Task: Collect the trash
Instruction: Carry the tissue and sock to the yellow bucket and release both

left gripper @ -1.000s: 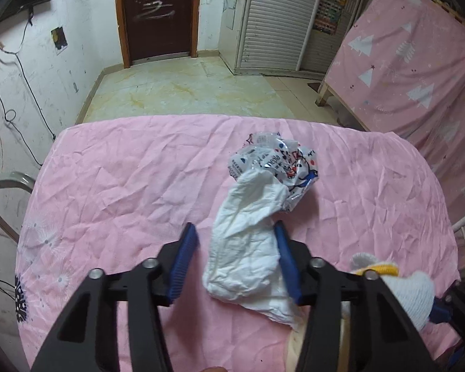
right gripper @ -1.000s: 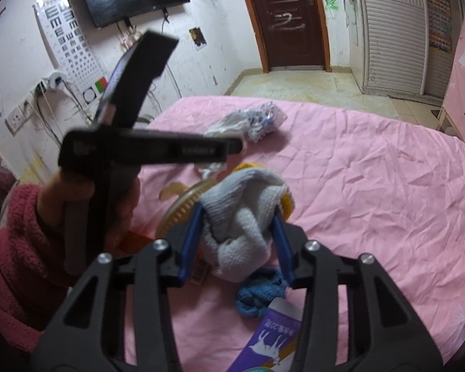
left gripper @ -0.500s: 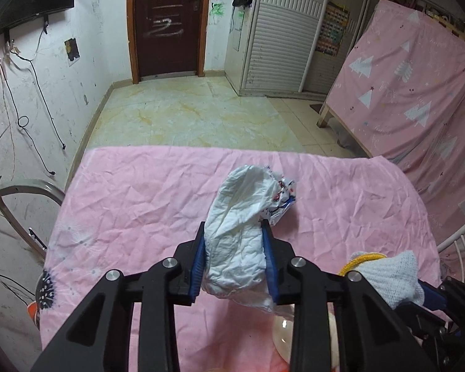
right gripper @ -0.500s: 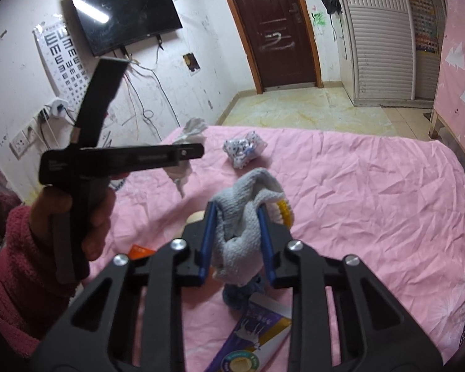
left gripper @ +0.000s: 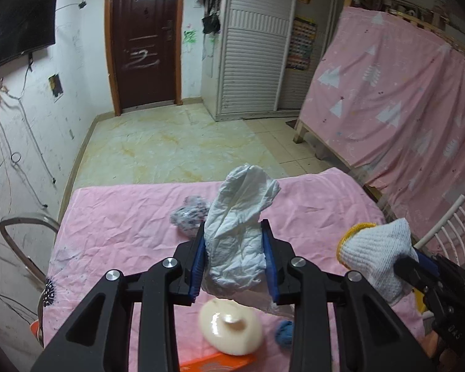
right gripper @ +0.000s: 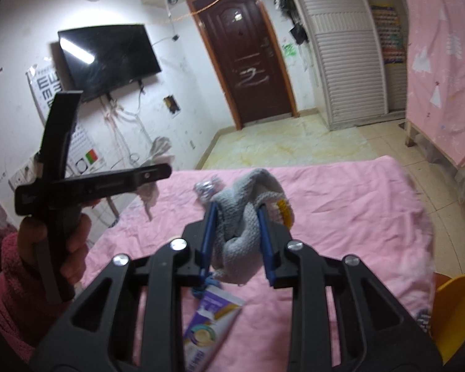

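Left wrist view: left tongs [left gripper: 234, 255] pinching a crumpled white paper wad [left gripper: 237, 232], lifted clear above the pink desk [left gripper: 114, 223]. Long axis of the wad running forward and up, away from the tongs, top end flopping a little to the right. Further ahead on the cloth, just left of the wad, a small printed wrapper ball [left gripper: 187, 215], not yet collected. Below the tongs, a cream round lid [left gripper: 231, 327], a blue scrap [left gripper: 284, 334] and an orange packet [left gripper: 214, 362] lying on the desk. At the right edge, the knitted glove [left gripper: 378, 252] seen from the side.

Right wrist view: right tongs [right gripper: 238, 241] pressed on the grey knitted glove [right gripper: 243, 232] with yellow cuff, also held in the air. Wrapper ball [right gripper: 205, 188] straight ahead, a bit left. Purple tube [right gripper: 209, 328] on the cloth under the tongs. Yellow bin [right gripper: 455, 316] low at the right edge, nearer to the right hand; probably the drop place for both loads, so a swing to the right needed.
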The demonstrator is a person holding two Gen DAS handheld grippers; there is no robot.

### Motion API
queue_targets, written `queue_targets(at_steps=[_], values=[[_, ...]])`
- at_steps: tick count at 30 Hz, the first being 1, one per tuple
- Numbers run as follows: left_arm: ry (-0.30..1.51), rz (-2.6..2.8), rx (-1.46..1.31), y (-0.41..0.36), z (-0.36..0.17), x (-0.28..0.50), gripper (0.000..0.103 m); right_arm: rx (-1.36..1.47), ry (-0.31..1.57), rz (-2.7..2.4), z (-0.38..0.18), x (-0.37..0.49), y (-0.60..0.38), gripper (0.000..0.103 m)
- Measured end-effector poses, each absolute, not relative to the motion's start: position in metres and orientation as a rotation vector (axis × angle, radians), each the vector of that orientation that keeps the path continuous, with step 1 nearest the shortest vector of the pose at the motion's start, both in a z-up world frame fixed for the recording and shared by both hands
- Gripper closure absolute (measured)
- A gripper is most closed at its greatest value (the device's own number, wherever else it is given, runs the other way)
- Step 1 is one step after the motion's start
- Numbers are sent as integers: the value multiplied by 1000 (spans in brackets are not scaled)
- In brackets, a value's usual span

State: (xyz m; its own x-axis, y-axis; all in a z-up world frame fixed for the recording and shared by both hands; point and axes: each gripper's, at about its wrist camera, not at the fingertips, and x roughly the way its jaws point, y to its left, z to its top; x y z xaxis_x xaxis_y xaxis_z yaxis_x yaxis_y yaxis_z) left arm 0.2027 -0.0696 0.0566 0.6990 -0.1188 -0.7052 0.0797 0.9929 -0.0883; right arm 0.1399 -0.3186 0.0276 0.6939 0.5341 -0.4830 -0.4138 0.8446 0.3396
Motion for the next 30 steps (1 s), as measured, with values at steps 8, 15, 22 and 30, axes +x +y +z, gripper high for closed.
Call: queue_targets(at_steps=[8,15,22,30], values=[[765,-204,17,-140,71,187,80,276,551,429,32,122,-384,78],[765,-320,58,-209,73,173,80,316,512,306,33,101,-449,78],[782,-439,87,-276,65,162,80,337,503,183,25,81,-506,78],[803,-550,121,-345,56,146,80,360,543,89,-2,74,-554,78]])
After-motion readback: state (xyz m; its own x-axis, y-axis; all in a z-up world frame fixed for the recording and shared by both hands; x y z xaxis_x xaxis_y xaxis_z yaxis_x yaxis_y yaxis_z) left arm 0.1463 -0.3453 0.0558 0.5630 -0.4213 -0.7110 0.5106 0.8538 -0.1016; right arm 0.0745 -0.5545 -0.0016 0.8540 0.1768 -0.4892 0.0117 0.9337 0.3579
